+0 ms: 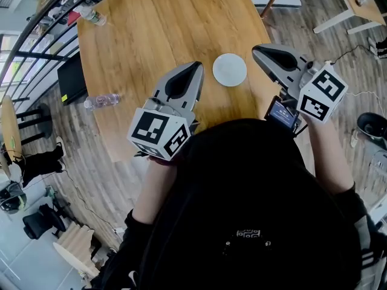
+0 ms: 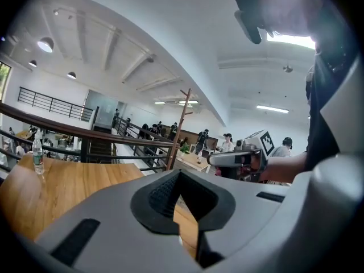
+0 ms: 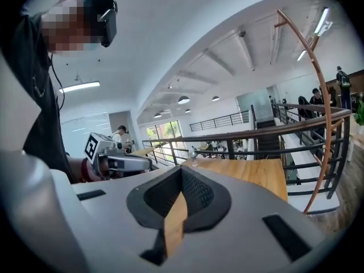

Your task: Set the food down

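Observation:
A small white plate (image 1: 230, 69) lies empty on the round wooden table (image 1: 151, 29), and I see no food in any view. My left gripper (image 1: 198, 66) hovers just left of the plate, tip pointing up the table; its jaws are shut with nothing between them (image 2: 179, 174). My right gripper (image 1: 255, 51) hangs just right of the plate over the table's edge, also shut and empty (image 3: 182, 170). Each gripper shows in the other's view: the right gripper (image 2: 239, 158) and the left gripper (image 3: 119, 162), level with each other.
A clear bottle (image 1: 92, 15) stands at the table's far left corner. Another bottle (image 1: 101, 100) lies by the table's left edge. A black railing (image 1: 36, 41) runs along the left, with a black panel (image 1: 71, 77) beside the table. People stand in the background.

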A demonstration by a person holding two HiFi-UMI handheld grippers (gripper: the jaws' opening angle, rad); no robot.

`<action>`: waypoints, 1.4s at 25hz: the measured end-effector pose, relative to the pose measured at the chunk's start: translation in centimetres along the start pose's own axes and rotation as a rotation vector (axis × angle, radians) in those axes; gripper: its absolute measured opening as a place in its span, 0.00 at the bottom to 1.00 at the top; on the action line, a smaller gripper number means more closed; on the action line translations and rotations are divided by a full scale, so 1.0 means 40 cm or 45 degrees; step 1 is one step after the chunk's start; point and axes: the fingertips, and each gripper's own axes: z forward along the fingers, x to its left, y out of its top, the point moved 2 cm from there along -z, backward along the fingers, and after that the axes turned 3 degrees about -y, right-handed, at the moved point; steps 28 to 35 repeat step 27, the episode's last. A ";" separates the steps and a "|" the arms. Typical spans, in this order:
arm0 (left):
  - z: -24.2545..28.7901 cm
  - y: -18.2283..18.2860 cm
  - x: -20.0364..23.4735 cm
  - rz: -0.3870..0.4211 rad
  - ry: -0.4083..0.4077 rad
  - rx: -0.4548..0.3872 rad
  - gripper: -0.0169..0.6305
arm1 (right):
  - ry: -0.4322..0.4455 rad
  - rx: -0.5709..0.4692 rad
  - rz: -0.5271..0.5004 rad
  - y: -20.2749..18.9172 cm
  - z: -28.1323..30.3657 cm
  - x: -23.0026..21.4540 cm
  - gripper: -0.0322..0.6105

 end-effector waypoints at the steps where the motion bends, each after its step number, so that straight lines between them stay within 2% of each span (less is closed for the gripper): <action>1: 0.002 0.009 -0.004 0.007 -0.009 -0.007 0.03 | 0.003 -0.028 -0.011 0.018 -0.008 0.011 0.08; 5: 0.021 0.033 -0.031 0.045 -0.053 -0.025 0.03 | 0.001 -0.096 -0.088 0.060 -0.035 0.037 0.08; 9: 0.029 0.031 -0.063 0.080 -0.085 -0.020 0.03 | -0.006 -0.131 -0.086 0.068 -0.058 0.047 0.08; 20: 0.059 0.020 -0.061 0.070 -0.123 0.008 0.03 | -0.011 -0.110 -0.095 0.069 -0.051 0.038 0.08; 35: 0.056 0.013 -0.088 0.070 -0.126 0.025 0.03 | -0.011 -0.109 -0.099 0.072 -0.078 0.038 0.08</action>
